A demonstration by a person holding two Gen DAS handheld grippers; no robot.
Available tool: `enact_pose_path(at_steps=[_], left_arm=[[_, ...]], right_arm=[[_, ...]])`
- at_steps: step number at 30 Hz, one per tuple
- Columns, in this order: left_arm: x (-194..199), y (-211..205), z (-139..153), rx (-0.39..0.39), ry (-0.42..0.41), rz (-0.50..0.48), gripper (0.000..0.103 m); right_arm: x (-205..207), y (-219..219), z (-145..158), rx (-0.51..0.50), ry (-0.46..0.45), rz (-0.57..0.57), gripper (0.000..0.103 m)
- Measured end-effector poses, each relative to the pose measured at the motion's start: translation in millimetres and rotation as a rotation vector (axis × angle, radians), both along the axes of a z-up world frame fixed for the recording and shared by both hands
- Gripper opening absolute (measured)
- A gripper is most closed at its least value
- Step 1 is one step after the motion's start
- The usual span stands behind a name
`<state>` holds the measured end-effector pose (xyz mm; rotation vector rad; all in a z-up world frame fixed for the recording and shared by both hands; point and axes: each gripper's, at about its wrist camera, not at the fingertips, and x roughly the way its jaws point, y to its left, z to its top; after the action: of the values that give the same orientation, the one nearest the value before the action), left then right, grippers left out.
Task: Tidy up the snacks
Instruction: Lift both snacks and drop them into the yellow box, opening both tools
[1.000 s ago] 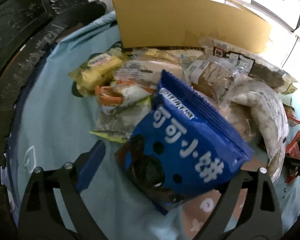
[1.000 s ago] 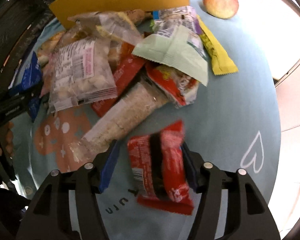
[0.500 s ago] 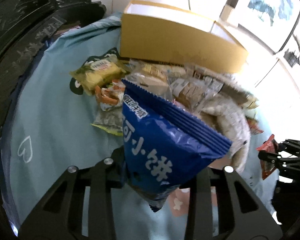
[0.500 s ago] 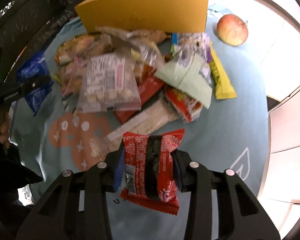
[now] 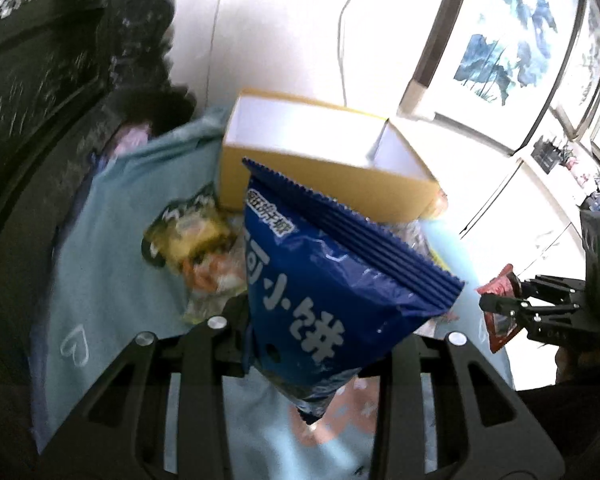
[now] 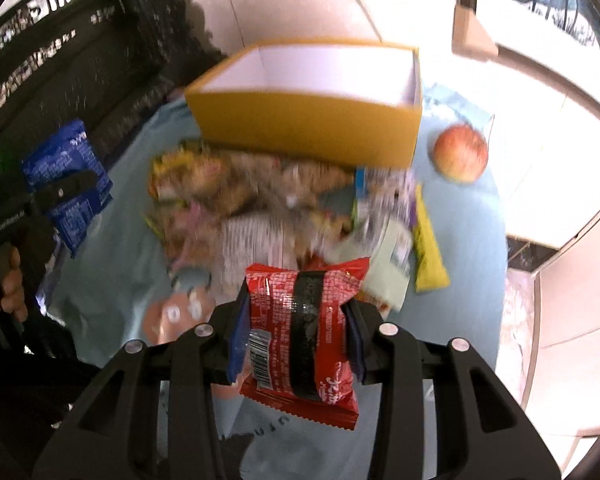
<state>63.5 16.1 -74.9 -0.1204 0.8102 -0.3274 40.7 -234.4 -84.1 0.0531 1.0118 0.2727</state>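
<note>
Snacks (image 6: pixel 268 208) lie in a blurred heap on the light blue cloth (image 6: pixel 468 240) of the table, at the middle of the right wrist view, just in front of the yellow box (image 6: pixel 308 128). That box is open at the top, white inside, and sits at the upper middle of the frame. An apple (image 6: pixel 460 153) rests on the cloth to the right of the box, apart from it, and a yellow bar (image 6: pixel 429 252) lies at the right edge of the heap. The right tongs (image 6: pixel 296 340) pinch a red packet (image 6: pixel 300 328) at the lower middle of the frame, one blue pad on each side of it, and the packet hangs clear above the cloth. At the left edge of the same view the blue bag (image 6: pixel 66 184) shows small, with a hand (image 6: pixel 10 284) below it gripping a black handle. In the left wrist view the left tongs (image 5: pixel 316 340) are pressed onto that blue bag (image 5: pixel 336 292), which stands up tall in the middle of the frame with white characters on its face and its crimped top edge toward the box (image 5: pixel 332 184). A yellow pack (image 5: pixel 192 236) and other blurred packs lie on the cloth (image 5: pixel 112 248) left of the bag. At the right edge the other tongs (image 5: pixel 504 308) appear from the side with the red packet (image 5: pixel 500 288) between them. Framed pictures (image 5: pixel 512 36) hang on the wall at the upper right.
</note>
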Motion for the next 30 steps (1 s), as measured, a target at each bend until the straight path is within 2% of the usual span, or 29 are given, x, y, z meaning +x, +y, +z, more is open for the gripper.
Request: enact_pose_path(at_steps=[4, 10, 16, 20, 21, 22, 23, 24, 27, 30], left_arm=[[21, -18, 25, 0.012, -0.049, -0.029, 0.034], [78, -44, 56, 0.006, -0.094, -0.032, 0.034], [144, -66, 74, 0.016, -0.109, -0.019, 0.034], [187, -77, 75, 0.06, -0.103, 0.006, 0.035], [198, -79, 73, 0.072, -0.098, 0.023, 0.039], [214, -79, 68, 0.072, -0.085, 0.051, 0.072], [223, -79, 64, 0.078, -0.066, 0.077, 0.092], [232, -75, 57, 0.098, -0.055, 0.141, 0.099], [240, -62, 46, 0.096, -0.003, 0.177, 0.099], [225, -47, 40, 0.085, -0.009, 0.178, 0.099]], right_arm=[[25, -7, 29, -0.005, -0.063, -0.005, 0.041], [80, -13, 78, -0.013, -0.168, -0.008, 0.041], [137, -14, 102, -0.033, -0.215, -0.021, 0.041], [185, -9, 108, -0.034, -0.229, -0.041, 0.042], [199, -7, 105, -0.034, -0.216, -0.039, 0.042], [209, -5, 101, -0.038, -0.199, -0.04, 0.054], [222, -4, 94, -0.073, -0.186, -0.065, 0.065], [228, -3, 89, -0.101, -0.184, -0.078, 0.065], [230, -4, 77, -0.097, -0.161, -0.081, 0.065], [217, -7, 66, -0.089, -0.151, -0.066, 0.065]])
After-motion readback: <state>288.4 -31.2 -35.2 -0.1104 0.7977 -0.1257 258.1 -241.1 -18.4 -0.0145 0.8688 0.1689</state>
